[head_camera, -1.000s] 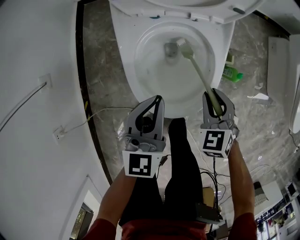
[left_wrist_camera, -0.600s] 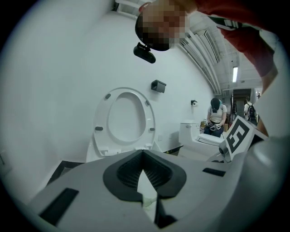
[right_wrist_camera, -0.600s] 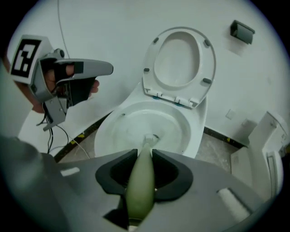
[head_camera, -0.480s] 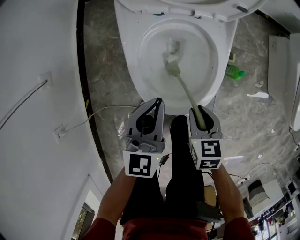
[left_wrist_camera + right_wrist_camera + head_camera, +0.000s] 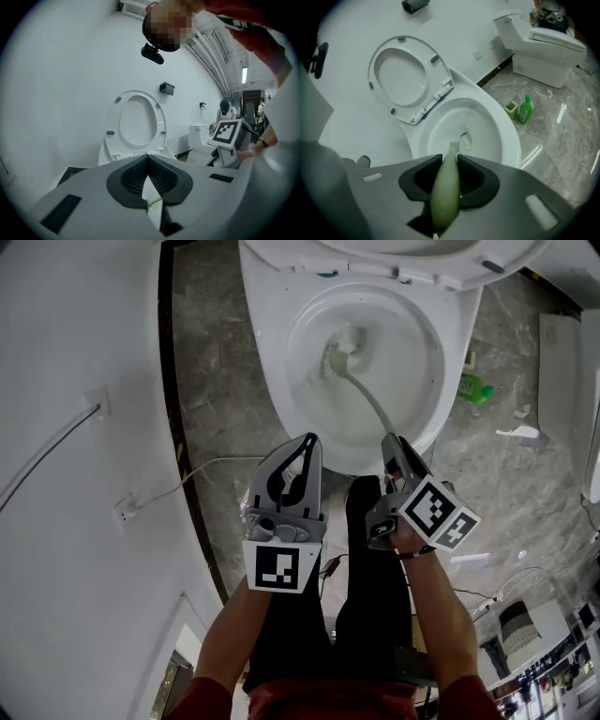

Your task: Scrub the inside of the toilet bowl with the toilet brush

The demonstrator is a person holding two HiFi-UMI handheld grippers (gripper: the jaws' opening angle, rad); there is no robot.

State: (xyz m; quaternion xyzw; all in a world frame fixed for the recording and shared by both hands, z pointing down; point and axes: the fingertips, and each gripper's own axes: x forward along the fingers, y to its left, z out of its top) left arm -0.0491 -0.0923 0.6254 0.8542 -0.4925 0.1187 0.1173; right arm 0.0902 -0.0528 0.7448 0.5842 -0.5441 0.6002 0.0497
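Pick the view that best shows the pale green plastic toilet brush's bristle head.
Head view: the bristle head lies unobstructed inside the white ceramic toilet bowl. Right gripper view looks down the handle, so only the head's tip shows. Left gripper view doesn't show it.

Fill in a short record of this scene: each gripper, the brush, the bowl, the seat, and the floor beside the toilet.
left gripper: shut, holding nothing
right gripper: shut on the handle of the toilet brush
brush head: down inside the toilet bowl, beside the drain
toilet seat: raised
floor: green bottle standing to the right of the toilet
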